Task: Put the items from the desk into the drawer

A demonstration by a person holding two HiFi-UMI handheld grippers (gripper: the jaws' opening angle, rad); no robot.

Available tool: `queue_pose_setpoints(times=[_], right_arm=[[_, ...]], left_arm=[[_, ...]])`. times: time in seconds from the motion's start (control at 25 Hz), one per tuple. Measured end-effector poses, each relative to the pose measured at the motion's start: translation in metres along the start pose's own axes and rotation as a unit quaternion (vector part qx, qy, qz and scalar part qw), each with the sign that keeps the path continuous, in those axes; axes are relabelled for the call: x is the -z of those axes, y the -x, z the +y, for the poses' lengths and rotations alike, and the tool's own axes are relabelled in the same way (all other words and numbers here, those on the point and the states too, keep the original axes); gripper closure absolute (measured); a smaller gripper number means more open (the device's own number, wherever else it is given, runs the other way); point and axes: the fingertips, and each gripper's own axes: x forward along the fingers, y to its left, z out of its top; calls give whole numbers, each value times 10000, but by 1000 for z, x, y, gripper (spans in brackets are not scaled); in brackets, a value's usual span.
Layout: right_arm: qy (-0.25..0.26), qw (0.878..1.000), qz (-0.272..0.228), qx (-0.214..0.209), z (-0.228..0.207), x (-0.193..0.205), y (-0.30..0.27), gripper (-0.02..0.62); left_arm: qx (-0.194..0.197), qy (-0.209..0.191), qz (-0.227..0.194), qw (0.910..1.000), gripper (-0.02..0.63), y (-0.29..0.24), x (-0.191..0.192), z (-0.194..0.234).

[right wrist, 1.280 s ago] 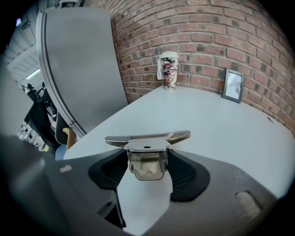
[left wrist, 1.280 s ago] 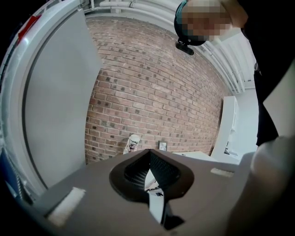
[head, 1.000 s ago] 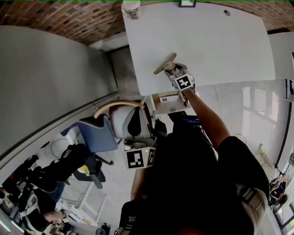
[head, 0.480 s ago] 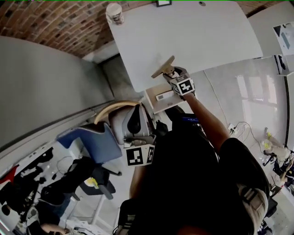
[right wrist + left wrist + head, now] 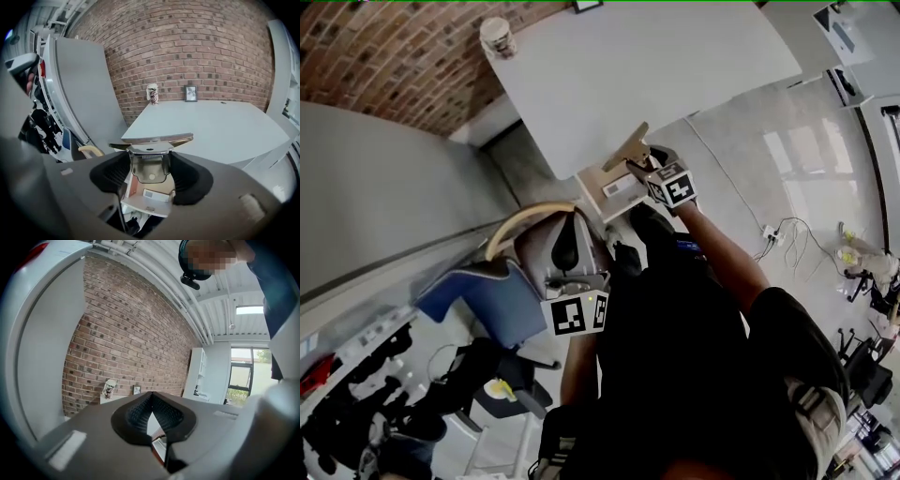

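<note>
My right gripper (image 5: 645,161) (image 5: 151,161) is shut on a scraper-like tool (image 5: 152,138) with a metal holder and a long tan blade (image 5: 624,150). It hangs at the near edge of the white desk (image 5: 656,75), just above the open drawer (image 5: 602,186) (image 5: 149,205). A small white item (image 5: 151,193) lies in the drawer. A paper cup (image 5: 497,36) (image 5: 152,93) and a small picture frame (image 5: 190,93) stand at the desk's far edge. My left gripper (image 5: 567,251) (image 5: 151,397) is lower left of the drawer, shut with nothing in it.
A grey partition (image 5: 384,187) runs along the left beside the brick wall (image 5: 187,47). A chair with a curved wooden armrest (image 5: 525,217) and a blue chair (image 5: 483,291) stand close to the drawer. Cables (image 5: 778,230) lie on the floor at the right.
My right gripper has carried the tool back off the desk top and over the open drawer. The left gripper has shifted slightly, still shut.
</note>
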Motion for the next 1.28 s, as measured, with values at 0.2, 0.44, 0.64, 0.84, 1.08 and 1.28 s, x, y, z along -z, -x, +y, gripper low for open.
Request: queue_pose_setpoints(times=[0.2,0.44,0.64,0.84,1.08,1.28], right_arm=[[-113,9999,97,38,4,23,20,327],[-272,9993,233,-69,4,52,18,327],[-294,9976,548,-292,9,89,-4,327],[-287,9947,880,-450,7,126,-41,327],[-270,9898,1273,-578,6,164,-81,327],[-279,9853,1564,-620,7,197,-109,325]], left_arm=[[101,120,2,9999,589,1,6,-7],[96,81,97,9999,588,-14,19,-11],[-92,41,398,9992,589,-26,50,-9],[-241,95,612,9978,589,-37,80,-4],[-413,136,762,9961,589,-50,107,0],[-452,100,851,9953,589,-58,125,2]])
